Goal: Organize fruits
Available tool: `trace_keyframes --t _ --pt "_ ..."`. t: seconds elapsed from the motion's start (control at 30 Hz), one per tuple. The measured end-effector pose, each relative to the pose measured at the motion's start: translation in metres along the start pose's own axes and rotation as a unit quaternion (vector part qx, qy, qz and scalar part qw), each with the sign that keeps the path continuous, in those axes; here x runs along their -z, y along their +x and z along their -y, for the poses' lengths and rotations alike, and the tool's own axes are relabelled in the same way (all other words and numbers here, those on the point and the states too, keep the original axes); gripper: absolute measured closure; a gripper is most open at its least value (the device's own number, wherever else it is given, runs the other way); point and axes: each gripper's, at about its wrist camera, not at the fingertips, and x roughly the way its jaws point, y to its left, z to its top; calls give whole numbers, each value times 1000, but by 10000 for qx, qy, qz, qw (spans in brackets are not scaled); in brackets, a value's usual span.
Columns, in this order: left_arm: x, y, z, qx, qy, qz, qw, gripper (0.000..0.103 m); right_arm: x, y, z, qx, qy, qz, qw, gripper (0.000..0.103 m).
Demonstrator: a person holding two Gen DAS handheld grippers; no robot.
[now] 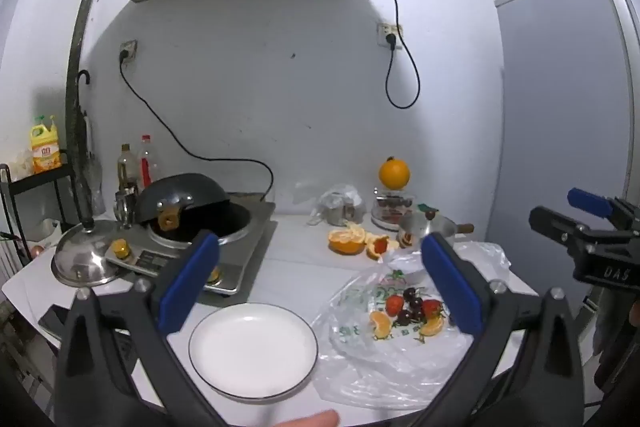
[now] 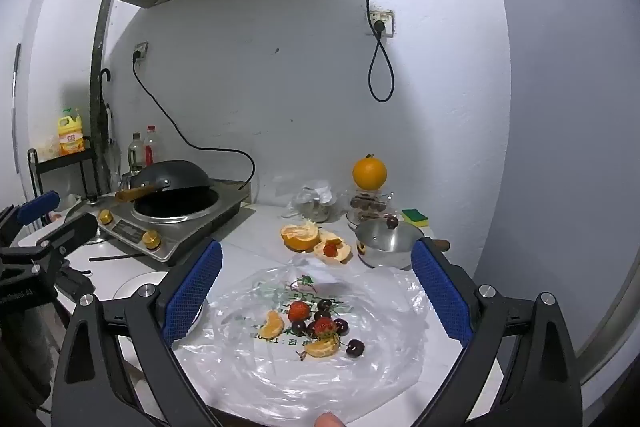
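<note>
A clear plastic bag (image 2: 248, 371) lies flat on the white counter with strawberries (image 2: 299, 310), dark cherries (image 2: 355, 348) and orange segments (image 2: 272, 325) on it. The same fruits (image 1: 412, 307) show in the left wrist view, right of an empty white plate (image 1: 253, 349). My left gripper (image 1: 320, 285) is open and empty above the plate and the bag. My right gripper (image 2: 318, 293) is open and empty above the fruits. It also shows at the right edge of the left wrist view (image 1: 592, 227).
Orange peel (image 2: 301, 236) with a strawberry lies behind the bag. A small steel pot (image 2: 386, 241), a whole orange (image 2: 369, 172) on a jar, a sponge (image 2: 415, 216), an induction stove with a wok (image 2: 172, 183), a steel lid (image 1: 82, 259) and bottles stand around.
</note>
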Motion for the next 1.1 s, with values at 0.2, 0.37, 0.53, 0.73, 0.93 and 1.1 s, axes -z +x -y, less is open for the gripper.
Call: trace_keyframes --t 0.2,0.37,0.53,0.73,0.93,1.1 --pt "-4 7 0 -111 -21 -138 9998 1 0 2 -3 -30 91 6 10000 6" --pt "3 15 -3 -72 -75 -204 9997 1 3 4 -3 -70 136 5 9999 6" --pt "1 15 -4 -130 -141 -118 9997 1 0 10 -3 -163 136 -48 9998 6" --pt "-1 22 -3 -56 -103 -165 9998 1 -1 11 -4 -154 141 -61 9998 6" --pt "-1 24 -2 -40 -80 -168 9998 1 -1 13 -6 -180 121 -45 9998 6" --pt "-1 25 -3 19 -116 -151 9998 1 0 14 -6 -174 128 -44 9998 6"
